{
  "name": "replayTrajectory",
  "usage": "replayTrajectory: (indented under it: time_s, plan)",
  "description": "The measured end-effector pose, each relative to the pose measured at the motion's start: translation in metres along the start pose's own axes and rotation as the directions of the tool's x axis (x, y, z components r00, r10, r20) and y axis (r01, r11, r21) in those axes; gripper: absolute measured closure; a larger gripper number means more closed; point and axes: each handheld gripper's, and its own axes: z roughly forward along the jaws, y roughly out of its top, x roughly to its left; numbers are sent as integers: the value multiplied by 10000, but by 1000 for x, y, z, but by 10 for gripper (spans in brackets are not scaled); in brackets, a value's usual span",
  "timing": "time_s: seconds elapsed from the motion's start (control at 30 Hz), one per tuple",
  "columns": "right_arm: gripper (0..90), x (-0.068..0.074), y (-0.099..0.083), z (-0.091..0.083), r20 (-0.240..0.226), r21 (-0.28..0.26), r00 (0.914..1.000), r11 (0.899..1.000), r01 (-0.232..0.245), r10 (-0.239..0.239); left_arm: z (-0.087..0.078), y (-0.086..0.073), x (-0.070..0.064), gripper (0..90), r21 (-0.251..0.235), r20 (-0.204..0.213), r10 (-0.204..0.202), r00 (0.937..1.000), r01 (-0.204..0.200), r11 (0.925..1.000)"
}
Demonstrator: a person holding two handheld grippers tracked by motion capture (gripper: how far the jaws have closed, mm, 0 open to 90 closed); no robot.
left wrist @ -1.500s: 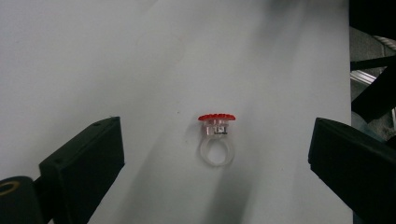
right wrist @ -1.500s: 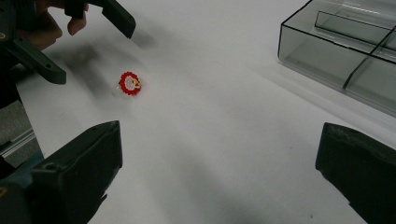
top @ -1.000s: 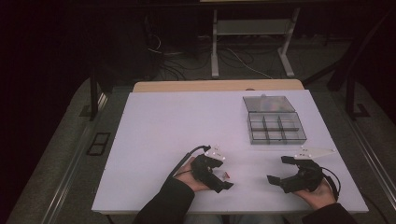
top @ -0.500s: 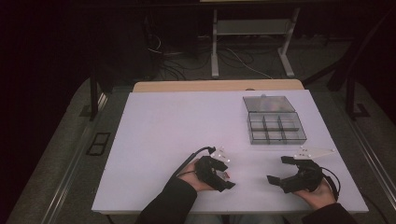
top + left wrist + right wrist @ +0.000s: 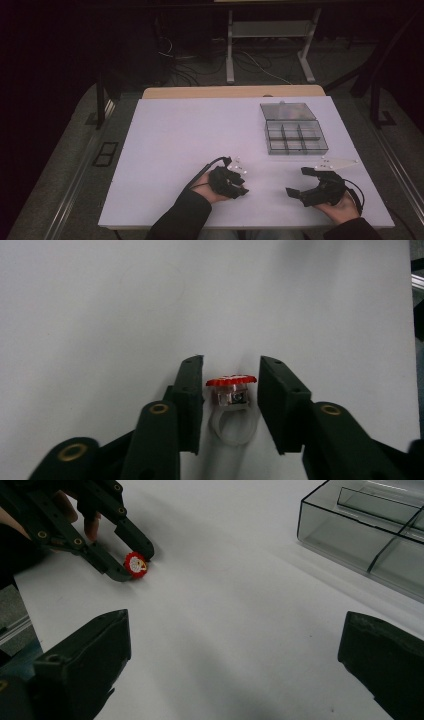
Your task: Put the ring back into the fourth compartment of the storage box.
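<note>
A toy ring (image 5: 231,400) with a red-rimmed top and a white band lies on the white table (image 5: 175,140). My left gripper (image 5: 231,362) is open, with one jaw close on each side of the ring and a thin gap at both. In the right gripper view the same ring (image 5: 135,565) sits between the left gripper's jaw tips (image 5: 131,560). From above, the left gripper (image 5: 239,186) is near the table's front edge. To its right, my right gripper (image 5: 298,182) is wide open and holds nothing; its own view (image 5: 235,630) shows bare table between the jaws.
A clear grey compartment box (image 5: 295,136) with its lid (image 5: 287,111) folded back stands at the right rear of the table, and its near corner (image 5: 370,535) shows ahead of the right gripper. Table legs and cables are on the floor beyond.
The left gripper has shifted slightly forward and right over the ring. The right gripper has barely moved.
</note>
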Motion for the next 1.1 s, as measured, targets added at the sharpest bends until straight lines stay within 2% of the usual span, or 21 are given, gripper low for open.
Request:
replayTrajectory:
  time_s: [0.27, 0.6, 0.87, 1.1]
  plan:
    - [0, -1, 0, 0, 21, -32, 10000, 10000, 52, -52, -1, 0, 4, 690, -7, 548, -279, 9981, 280, 9996]
    - [0, -1, 0, 0, 27, 5, 10000, 10000, -6, 6, -9, 4, 11, 692, -302, 769, -634, 9950, 659, 9974]
    - [0, -1, -1, -1, 35, -20, 10000, 10000, -57, 57, -16, 18, 16, 692, -447, 833, -486, 9953, 524, 9976]
    - [0, -1, -1, -1, 47, -29, 10000, 10000, -25, 25, -19, 28, 17, 692, -377, 903, -278, 9955, 313, 9988]
